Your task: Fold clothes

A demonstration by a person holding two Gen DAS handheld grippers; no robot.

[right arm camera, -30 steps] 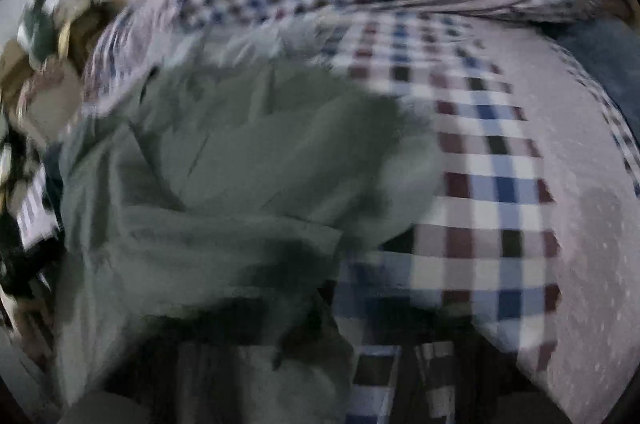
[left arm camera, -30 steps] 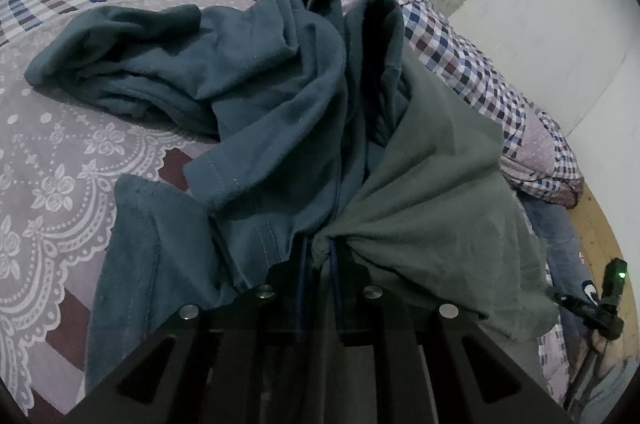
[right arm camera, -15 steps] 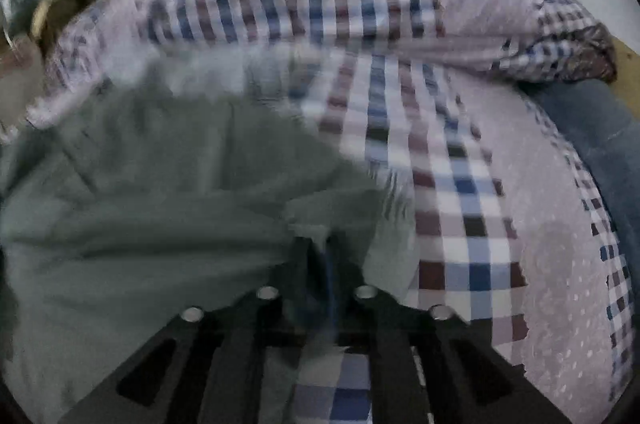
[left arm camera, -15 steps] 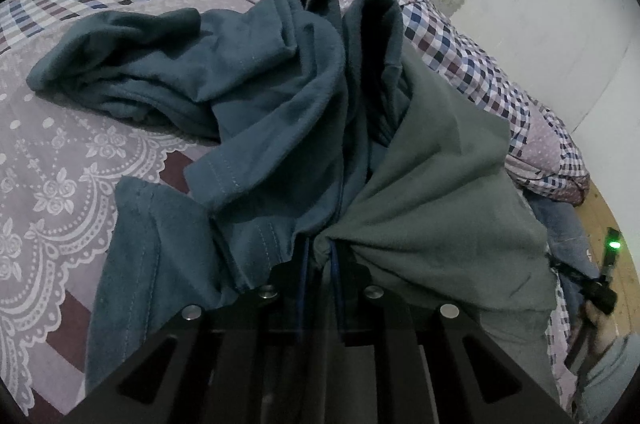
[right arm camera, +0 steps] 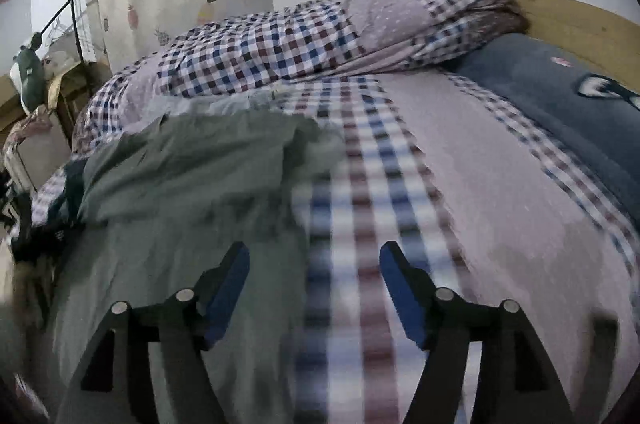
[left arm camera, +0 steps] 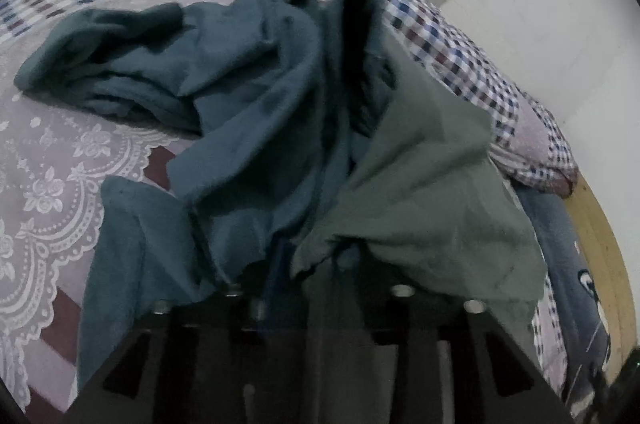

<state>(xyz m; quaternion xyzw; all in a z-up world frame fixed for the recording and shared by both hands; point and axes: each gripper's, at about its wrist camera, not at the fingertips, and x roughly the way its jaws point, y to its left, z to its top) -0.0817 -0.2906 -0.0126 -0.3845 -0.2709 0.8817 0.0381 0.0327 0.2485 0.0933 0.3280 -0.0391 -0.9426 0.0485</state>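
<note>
Pinching teal garment (left arm camera: 256, 95) — left gripper (left arm camera: 316, 264), right gripper (right arm camera: 314, 276) agape

Soft matt knit cloth in the teal garment (left arm camera: 256, 95) and the grey-green garment (left arm camera: 432, 183), both creased. Beneath them, woven bedspread (left arm camera: 60, 159) with lace-like print. Beyond it, checked cotton quilt (right arm camera: 280, 51); behind that, smooth wooden headboard (right arm camera: 580, 23). Matt black plastic gripper arms with blue pads (right arm camera: 228, 288).
</note>
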